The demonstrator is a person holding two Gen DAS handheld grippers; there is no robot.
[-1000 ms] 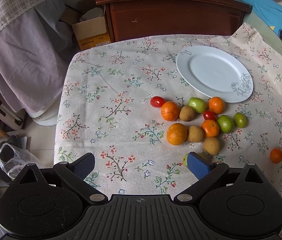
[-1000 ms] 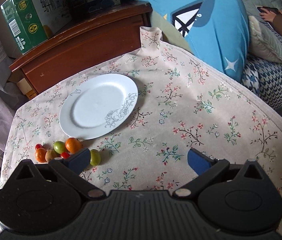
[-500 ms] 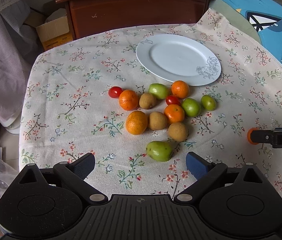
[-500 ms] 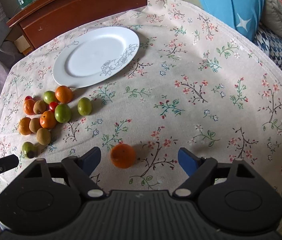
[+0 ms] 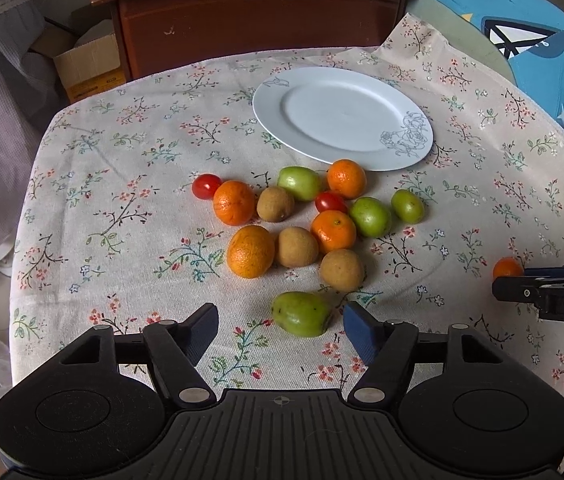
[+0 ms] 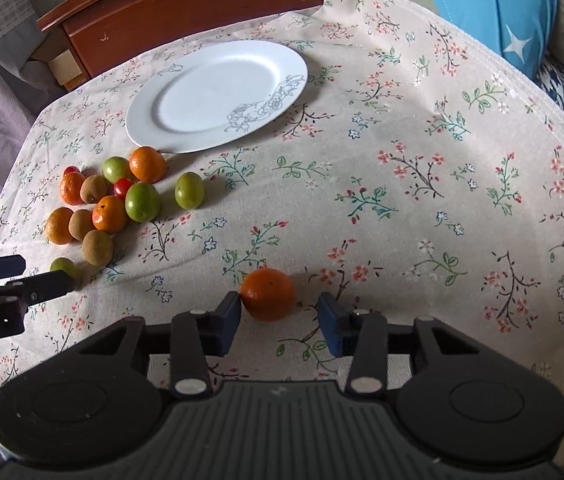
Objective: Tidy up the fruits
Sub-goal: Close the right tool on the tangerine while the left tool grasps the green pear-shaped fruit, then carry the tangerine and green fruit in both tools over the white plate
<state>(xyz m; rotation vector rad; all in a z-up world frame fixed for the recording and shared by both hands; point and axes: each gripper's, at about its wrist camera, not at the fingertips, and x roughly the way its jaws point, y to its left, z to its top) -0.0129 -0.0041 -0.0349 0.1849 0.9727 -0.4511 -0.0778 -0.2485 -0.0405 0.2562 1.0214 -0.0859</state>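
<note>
**Tongs closing on two stray fruits at once**

Surface [image 5: 94,184] under a flowered cloth carries a white plate [image 5: 274,100] at the far side, still bare, and a cluster of oranges, kiwis, green fruits and cherry tomatoes [image 5: 302,220] lying just in front of it. Judged from this, the step in hand is the first pick-up; nothing is sorted yet.

Left tongs [image 5: 280,322] are closing with a green fruit [image 5: 301,314] between the pads; its right side sits just beside the right pad, the left pad well apart. Not gripped yet.

Right tongs [image 6: 278,322] are closing around a lone orange [image 6: 268,294], which lies apart from the cluster. The left pad touches or nearly touches it; a gap shows at the right pad.

Next, each pair likely needs to finish closing squarely on its round fruit, which may roll, then lift and carry toward the plate.
</note>
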